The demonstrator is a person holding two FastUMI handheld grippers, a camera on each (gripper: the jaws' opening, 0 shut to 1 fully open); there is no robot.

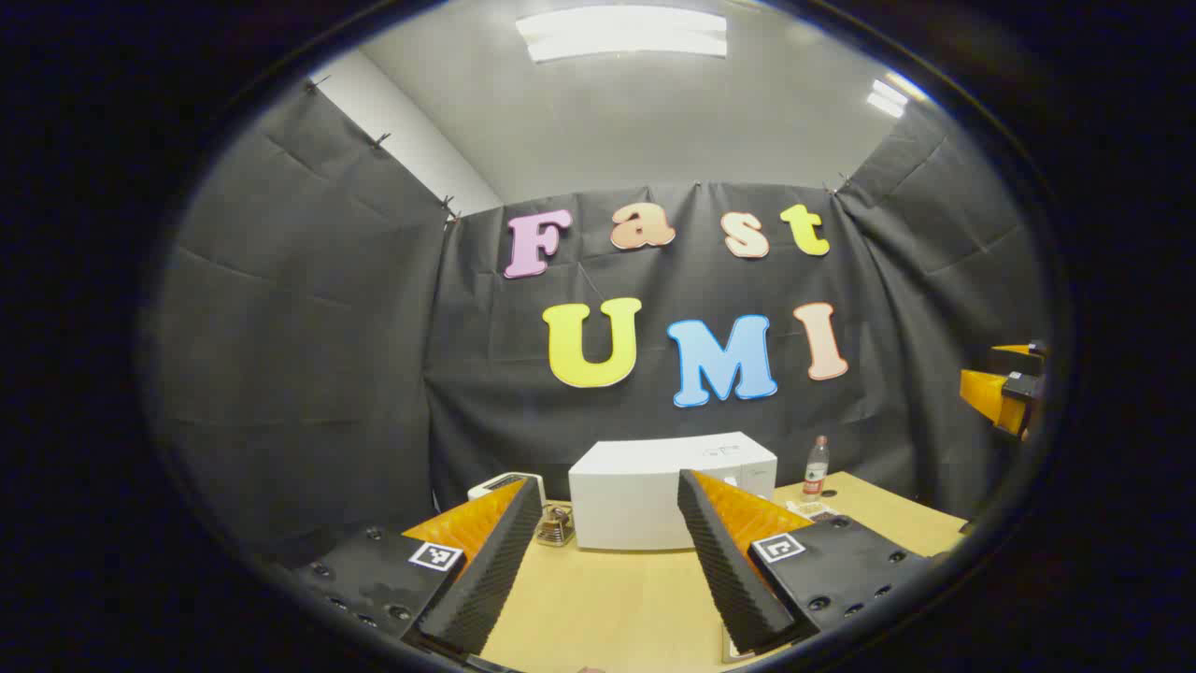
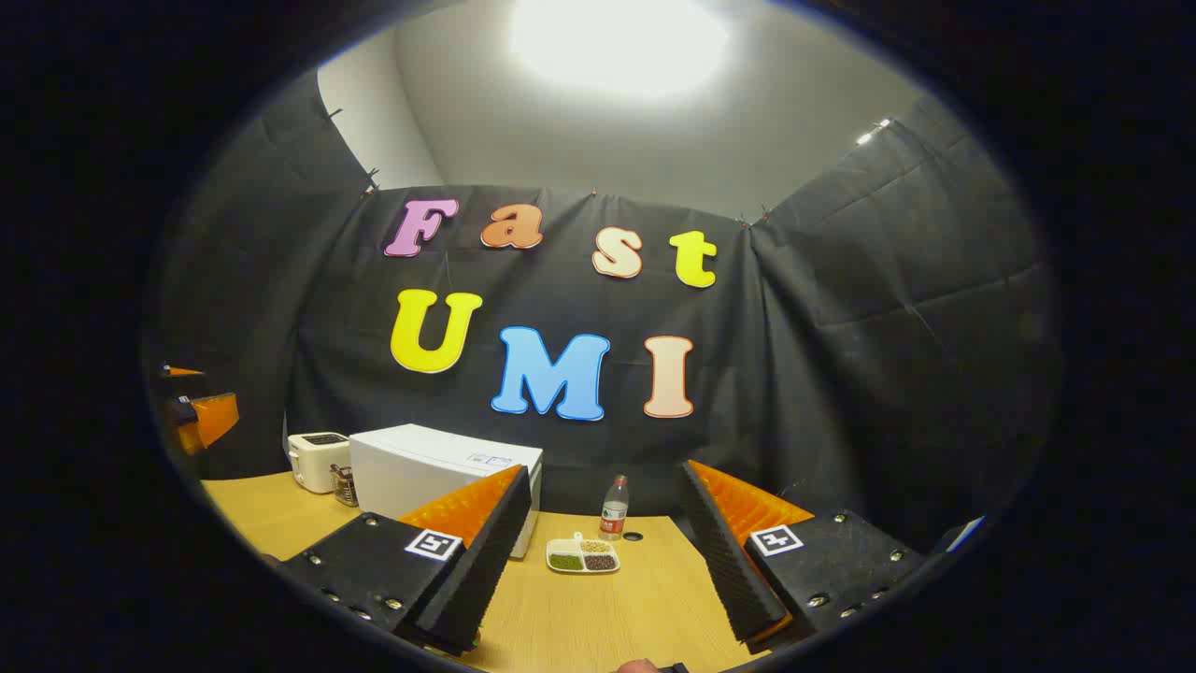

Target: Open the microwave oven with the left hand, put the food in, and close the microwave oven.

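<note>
A white microwave oven stands at the back of the wooden table, door shut; it also appears left of centre as the microwave in the right gripper view. A small divided dish of food lies on the table to the microwave's right, in front of a bottle. My left gripper is open, held above the table well short of the microwave. My right gripper is open too, nothing between its fingers, with the dish ahead between them. The other gripper shows at the right edge of the left gripper view.
A white toaster and a small wire basket sit left of the microwave. A plastic bottle with a red label stands behind the dish. The wooden table runs forward to both grippers; black cloth walls close the booth.
</note>
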